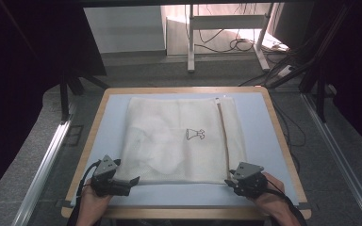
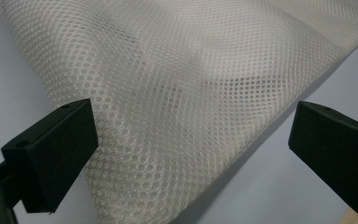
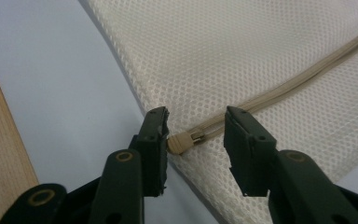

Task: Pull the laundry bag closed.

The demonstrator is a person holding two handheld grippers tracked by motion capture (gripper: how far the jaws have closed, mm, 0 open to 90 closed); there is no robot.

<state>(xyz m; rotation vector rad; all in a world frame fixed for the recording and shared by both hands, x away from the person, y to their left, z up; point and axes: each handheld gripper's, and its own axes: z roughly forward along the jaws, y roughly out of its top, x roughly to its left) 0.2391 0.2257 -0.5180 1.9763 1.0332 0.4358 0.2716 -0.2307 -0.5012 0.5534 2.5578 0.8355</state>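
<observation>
Two grippers sit at my near edge of a pale blue table (image 1: 264,117) with a wooden rim; beyond it I see grey floor, cables and a white frame's legs. A white mesh laundry bag (image 1: 174,141) lies flat mid-table, its tan zipper (image 1: 224,136) running away from me along the right side. My left gripper (image 1: 129,181) stands wide apart at the bag's near-left corner. My right gripper (image 1: 229,181) is partly apart around the zipper pull (image 3: 182,142), one jaw touching it. What's inside the bag I can't make out.
</observation>
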